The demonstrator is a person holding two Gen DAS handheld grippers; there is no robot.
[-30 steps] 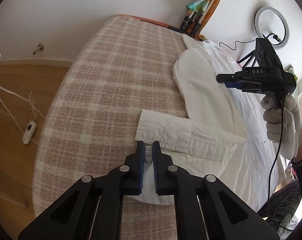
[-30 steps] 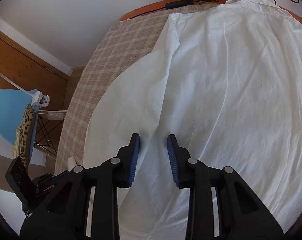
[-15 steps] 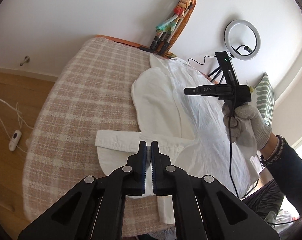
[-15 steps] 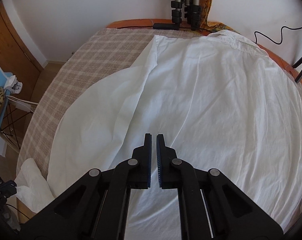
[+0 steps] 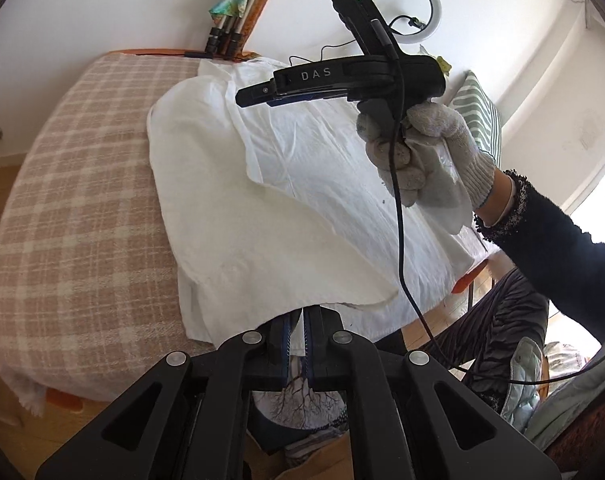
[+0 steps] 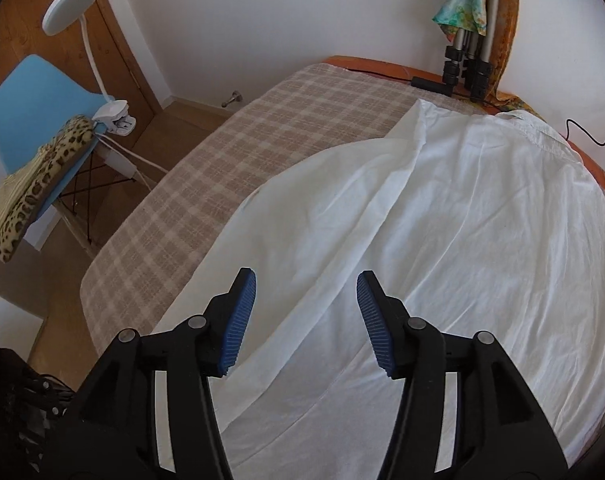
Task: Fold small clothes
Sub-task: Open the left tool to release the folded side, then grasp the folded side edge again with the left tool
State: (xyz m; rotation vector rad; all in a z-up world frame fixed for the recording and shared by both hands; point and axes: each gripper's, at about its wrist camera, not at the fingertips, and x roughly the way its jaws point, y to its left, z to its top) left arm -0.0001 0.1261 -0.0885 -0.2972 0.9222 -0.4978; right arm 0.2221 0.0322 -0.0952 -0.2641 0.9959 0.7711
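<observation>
A white shirt (image 6: 442, 240) lies spread on a bed covered by a beige plaid blanket (image 6: 230, 168), with its collar at the far end near the orange bed edge. Its left side is folded inward over the body, making a long diagonal crease.

The left tool (image 5: 297, 334) is clenched on the near edge of that folded cloth; a strip of white fabric shows between its 2 blue pads, and the hem is lifted off the blanket there.

The right tool (image 6: 306, 320) stands released: its jaws have just been opening, and its blue pads (image 6: 238, 320) are set wide apart above the shirt with nothing pressed between them (the cloth seen in the gap lies flat below). In the left wrist view this tool (image 5: 258, 94) is seen from the side, held above the shirt's middle by a hand in a grey-white knit glove (image 5: 426, 156), a black cable hanging from it.

At the far end of the bed stand tripod legs (image 6: 466, 64) with a colourful cloth draped above. On the left, off the bed, a blue chair (image 6: 34, 100) carries a leopard-print cushion (image 6: 38, 184) and a clip-on lamp (image 6: 78, 12). A ring light (image 5: 402, 8) stands against the far wall.
</observation>
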